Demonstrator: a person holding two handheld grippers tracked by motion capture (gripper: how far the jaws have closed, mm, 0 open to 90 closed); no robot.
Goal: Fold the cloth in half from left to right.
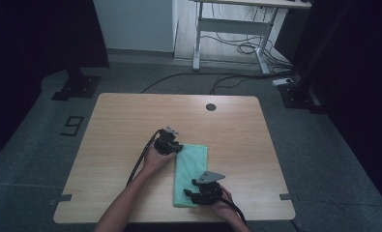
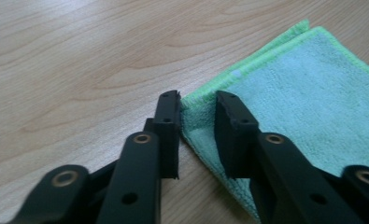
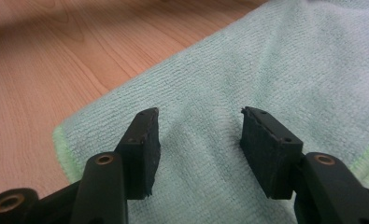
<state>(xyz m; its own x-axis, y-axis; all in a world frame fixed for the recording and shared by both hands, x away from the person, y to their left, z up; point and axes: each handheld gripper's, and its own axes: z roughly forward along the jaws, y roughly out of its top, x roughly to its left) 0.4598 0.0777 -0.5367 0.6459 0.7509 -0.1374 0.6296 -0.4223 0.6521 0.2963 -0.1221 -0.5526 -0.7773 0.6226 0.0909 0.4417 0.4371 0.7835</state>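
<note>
The left gripper point(image 2: 197, 109) has its jaws around the green cloth's point(image 1: 191, 174) corner, not yet pinching. The right gripper point(image 3: 198, 140) is open. The corner could slip free near the tabletop's point(image 1: 130, 121) front edge.

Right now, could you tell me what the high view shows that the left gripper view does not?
The high view takes in the whole folded green cloth, the right gripper over its near end, and the table with its edges. The left gripper view brings out the cloth's stitched corner between the left gripper jaws, with a gap still visible. Both show cloth, wood and that gripper.
</note>
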